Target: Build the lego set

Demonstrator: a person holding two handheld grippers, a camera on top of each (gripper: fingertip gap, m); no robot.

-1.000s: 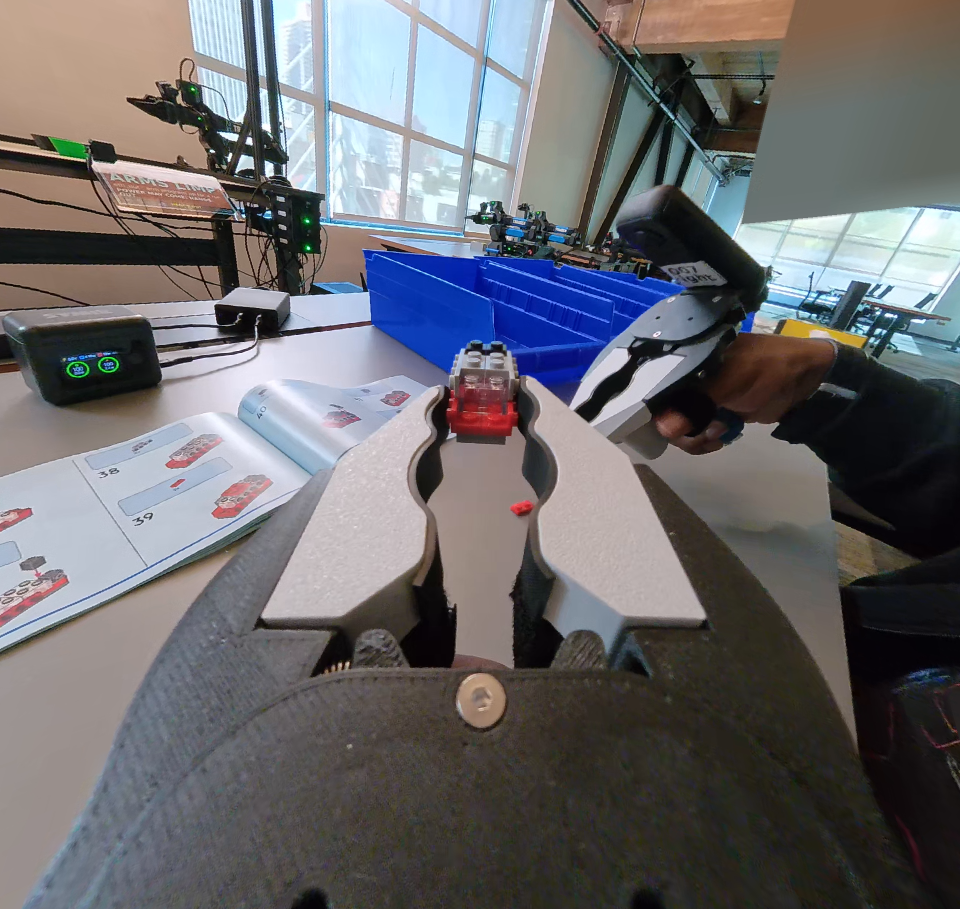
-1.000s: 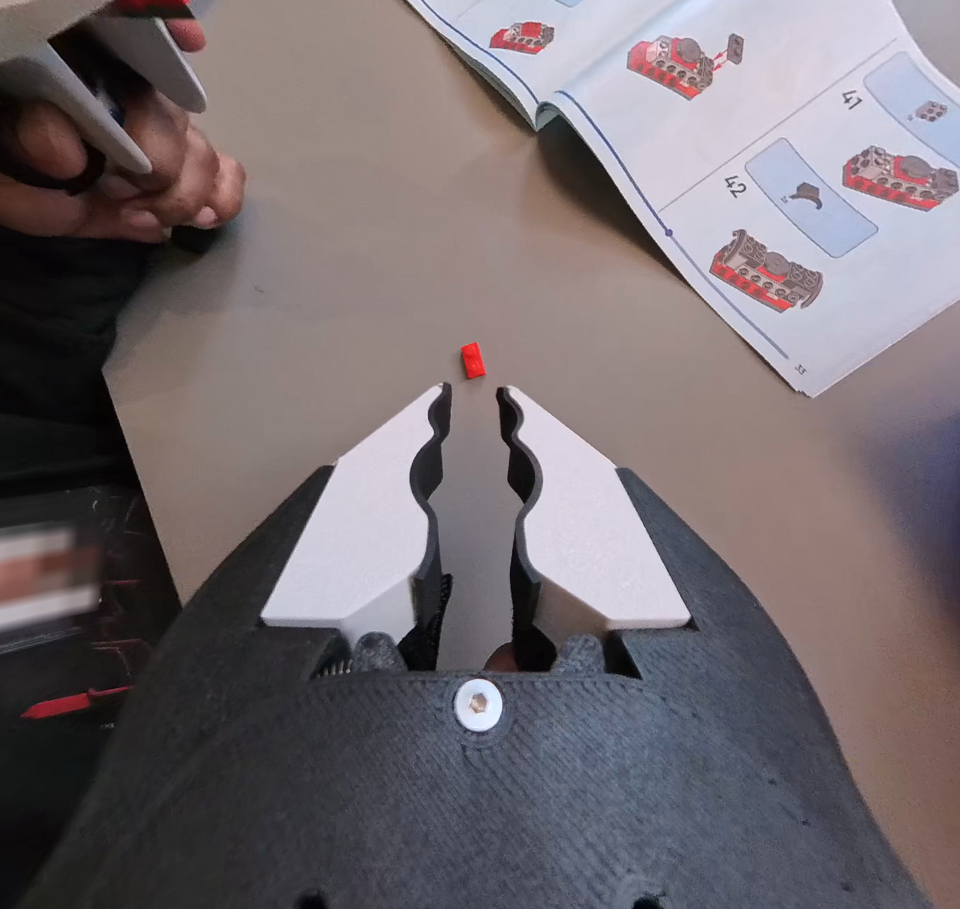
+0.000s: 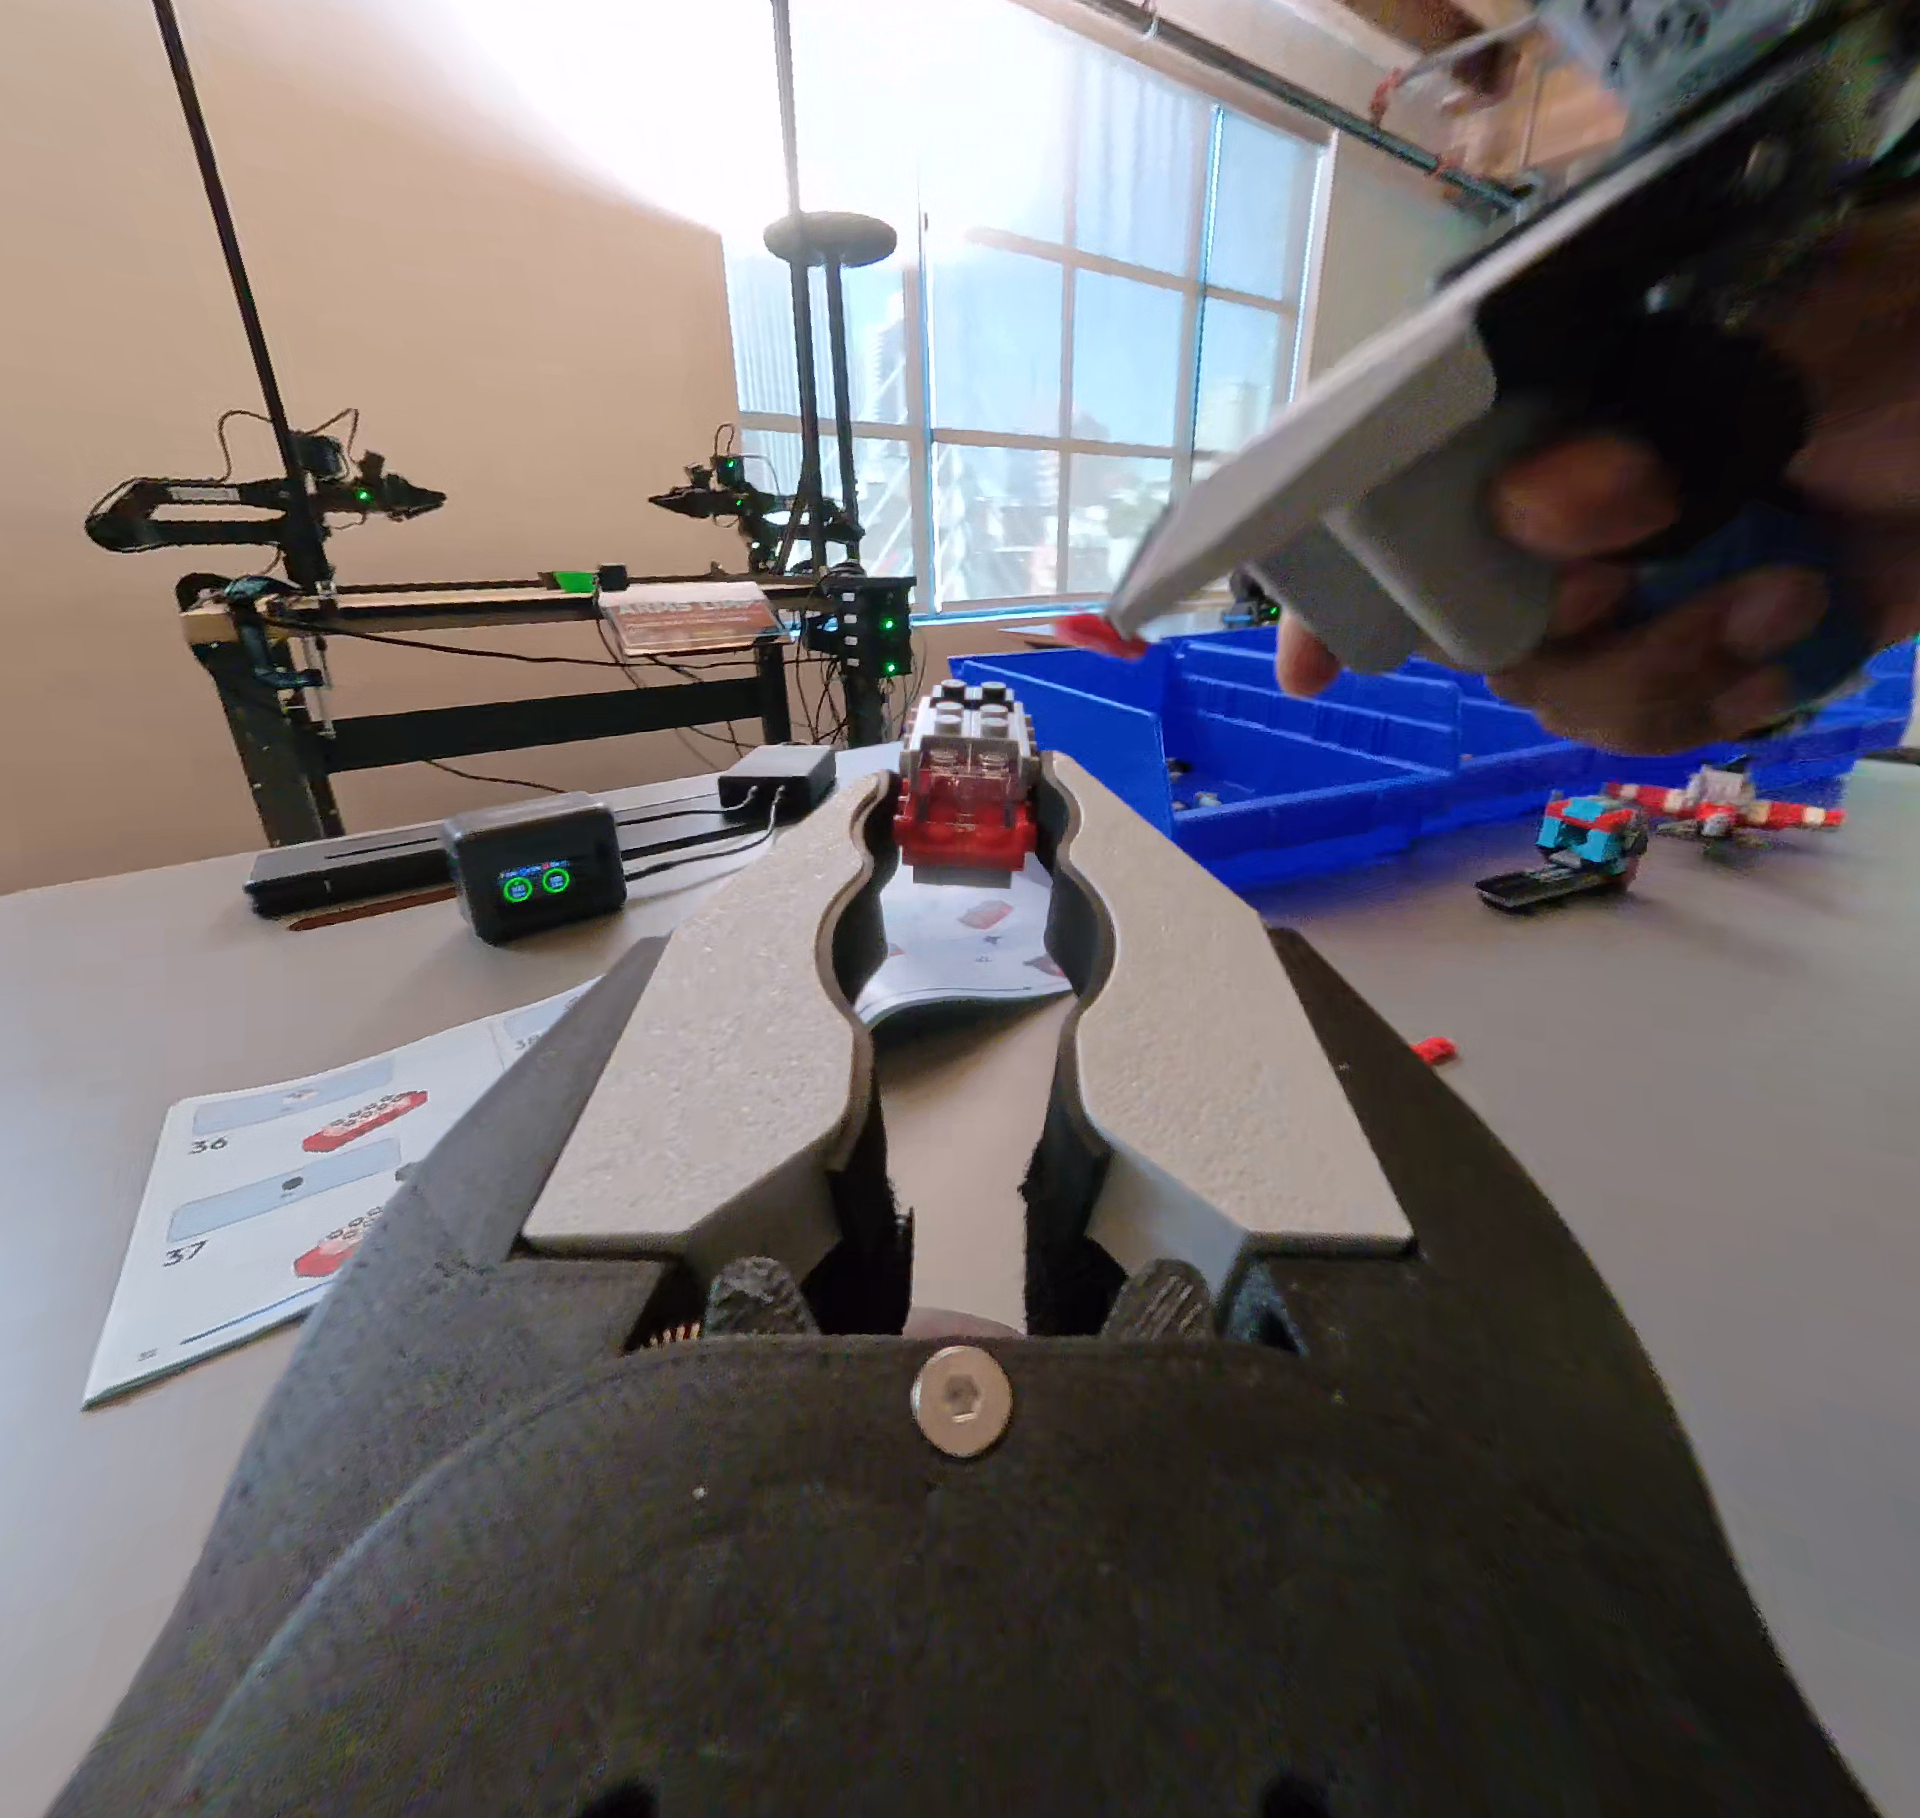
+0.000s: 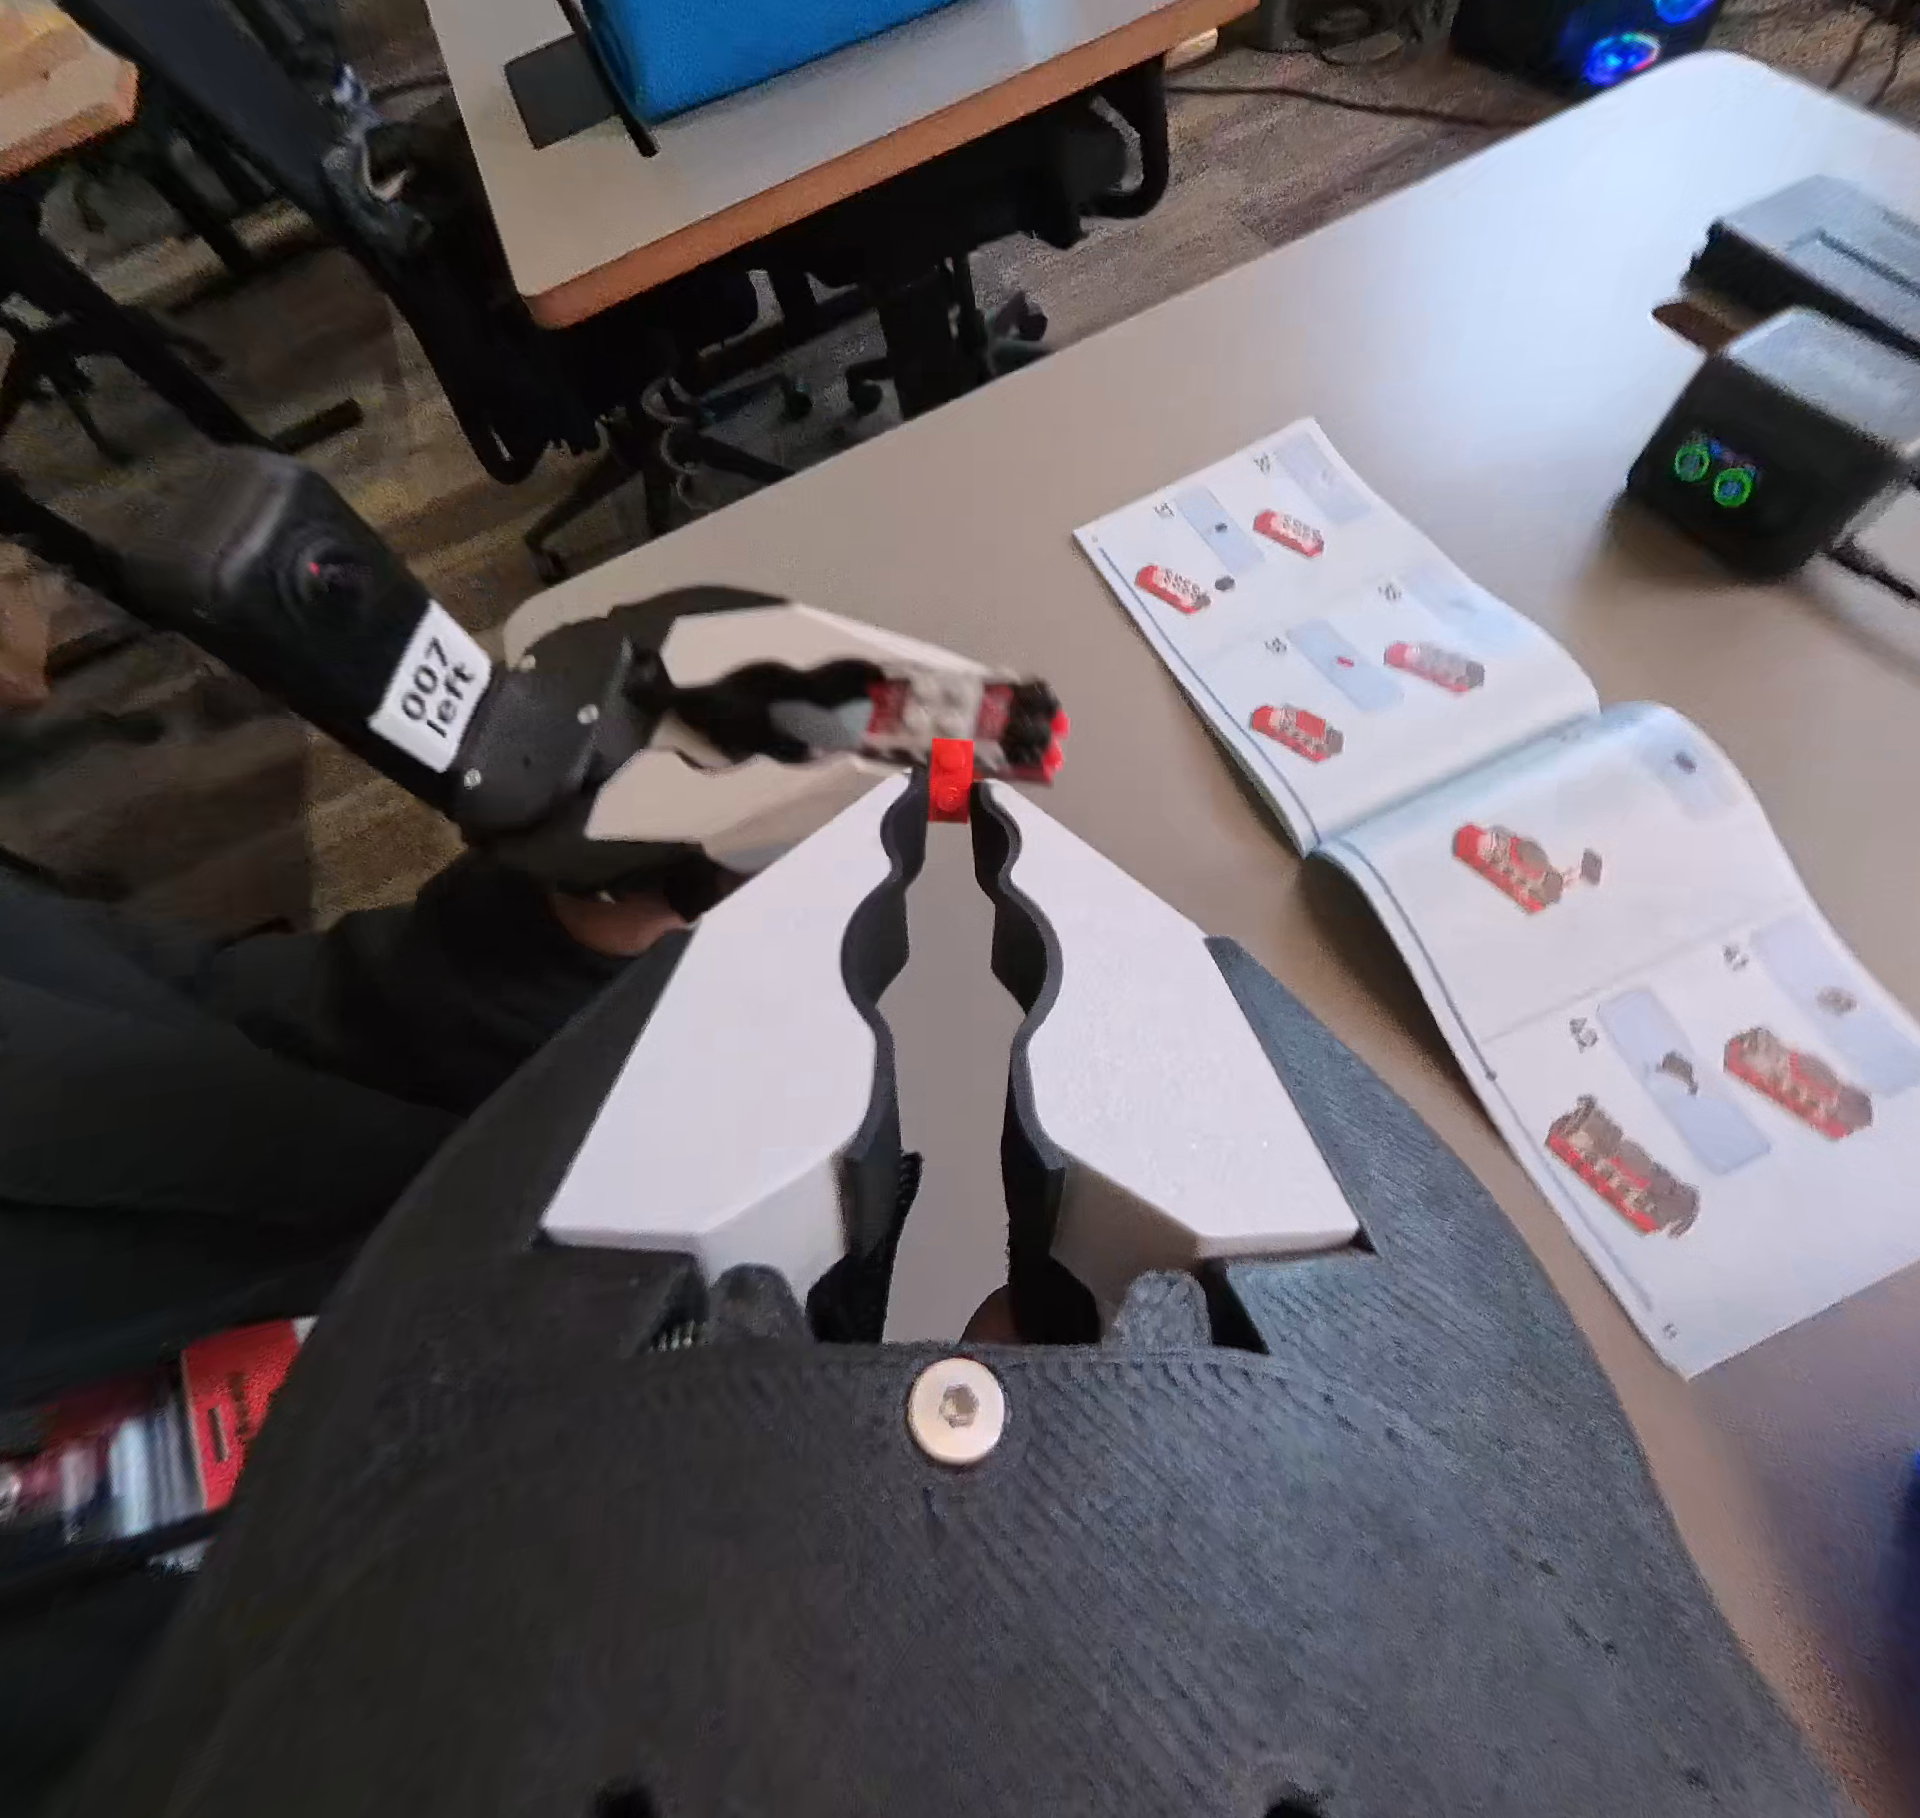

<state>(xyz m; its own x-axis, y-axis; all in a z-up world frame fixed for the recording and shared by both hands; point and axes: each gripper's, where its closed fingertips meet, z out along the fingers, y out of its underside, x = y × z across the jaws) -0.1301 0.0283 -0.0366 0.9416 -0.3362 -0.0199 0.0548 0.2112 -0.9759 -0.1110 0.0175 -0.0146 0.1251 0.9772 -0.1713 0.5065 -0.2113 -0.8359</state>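
Observation:
My left gripper [image 3: 966, 818] is shut on a small red and grey lego assembly [image 3: 968, 792] with a clear brick and dark studs on top, held above the table. My right gripper [image 4: 948, 792] is shut on a small red plate [image 4: 951, 773] at its tips. In the right wrist view the plate is right against the blurred assembly [image 4: 977, 719] in the left gripper [image 4: 1023, 729]. In the left wrist view the right gripper [image 3: 1117, 625], held by a hand, comes in from the upper right with the red plate [image 3: 1091, 632] above the assembly.
An open instruction booklet [image 4: 1507, 833] lies on the grey table [image 3: 1558, 1197]. A blue divided bin [image 3: 1299, 760] stands at the back. Small built lego models [image 3: 1590, 833] and a loose red piece [image 3: 1436, 1048] lie to the right. A black device with green lights [image 3: 535, 864] stands at the left. My two grippers' fingertips are within a few centimetres of each other.
My right gripper has shut on the small red plate that lay on the table and lifted it to the assembly. My left gripper has swung left, still holding the assembly.

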